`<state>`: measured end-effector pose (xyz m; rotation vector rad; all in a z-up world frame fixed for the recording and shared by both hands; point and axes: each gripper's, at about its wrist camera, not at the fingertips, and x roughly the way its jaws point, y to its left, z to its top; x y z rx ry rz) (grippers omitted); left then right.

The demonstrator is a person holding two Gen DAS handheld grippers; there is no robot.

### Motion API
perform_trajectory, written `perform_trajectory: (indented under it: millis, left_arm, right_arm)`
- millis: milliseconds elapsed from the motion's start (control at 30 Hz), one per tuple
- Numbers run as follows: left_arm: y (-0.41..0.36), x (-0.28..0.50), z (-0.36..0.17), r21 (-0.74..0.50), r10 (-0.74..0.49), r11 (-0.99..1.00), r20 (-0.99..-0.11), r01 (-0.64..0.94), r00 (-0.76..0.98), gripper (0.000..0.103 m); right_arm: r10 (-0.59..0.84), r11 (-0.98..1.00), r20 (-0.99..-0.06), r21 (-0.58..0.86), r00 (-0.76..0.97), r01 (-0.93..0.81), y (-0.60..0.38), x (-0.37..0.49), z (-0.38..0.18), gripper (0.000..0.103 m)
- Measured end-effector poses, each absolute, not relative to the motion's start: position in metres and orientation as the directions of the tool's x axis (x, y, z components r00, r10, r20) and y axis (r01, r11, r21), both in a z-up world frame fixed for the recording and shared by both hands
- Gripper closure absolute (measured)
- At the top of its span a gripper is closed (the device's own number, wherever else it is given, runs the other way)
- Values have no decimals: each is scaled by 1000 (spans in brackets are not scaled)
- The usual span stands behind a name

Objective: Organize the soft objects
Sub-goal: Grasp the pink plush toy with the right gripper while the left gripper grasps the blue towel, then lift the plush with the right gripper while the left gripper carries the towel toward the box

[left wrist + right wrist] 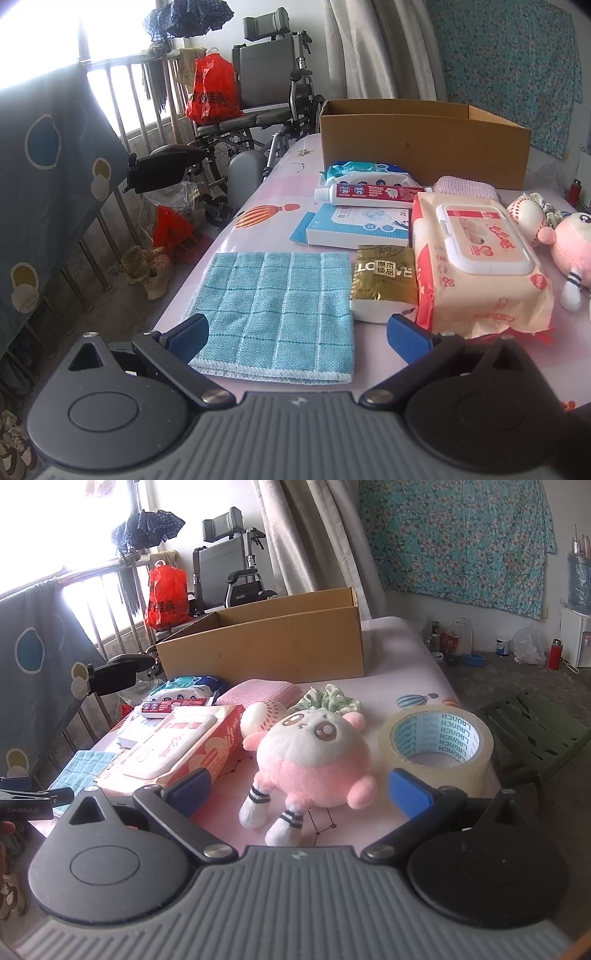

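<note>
From beside the table [280, 155], much of the cardboard box [424, 147] stays closed to me: its inside is hidden behind the near wall in both views. The pink knitted cloth [258, 692] in front of the box is half covered by the wet wipes pack [476, 266], so its full shape is unclear. The scrunchie [328, 699] peeks out behind the pink plush toy [314, 757], mostly concealed, and the baseball-patterned ball [262, 716] is partly blocked by the plush's arm. In the left wrist view the plush is cut off at the frame's edge.

The blue checked cloth [280, 310] lies flat at the near edge, on the far side of the wipes pack from the plush, with a gold tissue packet [382, 284] between cloth and pack. Its stitched hem faces the left gripper [295, 332], and its sides run square to the table edge; no side is clearly the longer. The plush lies on its back just beside the wipes pack, head toward the box, striped feet toward the right gripper [299, 794]. A tape roll [439, 742] sits on the plush's other side.

Both grippers are spread wide and hold nothing: the left straddles the cloth's near corners, the right frames the plush's legs. The toothpaste tube [365, 194] lies crosswise between box and wipes.
</note>
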<state>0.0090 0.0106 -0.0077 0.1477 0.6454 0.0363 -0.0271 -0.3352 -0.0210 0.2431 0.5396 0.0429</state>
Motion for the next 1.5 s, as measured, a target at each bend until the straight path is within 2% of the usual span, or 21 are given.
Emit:
perform_trajectory:
  millis: [267,367,467,567,700,800,933,1067,1167,1267,1333,1433,1500]
  left_arm:
    - [18,13,-1,156,82,988,-568,10,819,0]
    - [28,27,8,126,32,991,-562,47,827,0]
    - [36,54,13,99,-16,991,-576,89,817,0]
    - [45,81,5,109,-9,990,-597,92,802,1]
    - [51,109,-12,63,-65,988,-650,139,757,17]
    - [53,128,-25,39,-78,988,-695,146,714,34]
    - [56,140,-35,0,-95,991,-701,133,707,37]
    - [51,141,-39,21,-81,991,-691,132,719,39]
    - [51,138,-39,22,-76,992,-684,125,726,48]
    - [51,137,-38,25,-77,991,-684,128,725,60]
    - [51,137,-36,15,-84,991,-687,130,721,90]
    - [52,139,-34,-5,-88,993,-698,118,711,90]
    - [51,139,-34,3,-84,993,-699,121,710,90]
  right_arm:
    - [97,971,-493,237,865,26,-339,-25,-14,1]
    - [96,974,-480,226,872,17,-344,-17,-5,1]
    - [126,968,-512,250,850,6,-350,0,-7,1]
    - [156,955,-539,297,828,13,-352,14,-16,1]
    - [170,961,-544,277,821,-16,-342,26,-28,1]
    - [156,971,-564,237,811,-22,-334,39,-38,1]
    - [160,963,-562,270,812,-3,-336,50,-47,1]
    - [141,968,-559,251,817,5,-336,57,-54,1]
    - [146,965,-554,263,820,6,-336,59,-54,1]
    - [163,961,-547,278,821,-5,-336,61,-55,1]
    - [159,960,-542,279,825,-2,-335,61,-56,1]
    - [119,958,-541,282,832,46,-334,63,-56,14]
    - [121,952,-537,302,835,57,-335,64,-58,17]
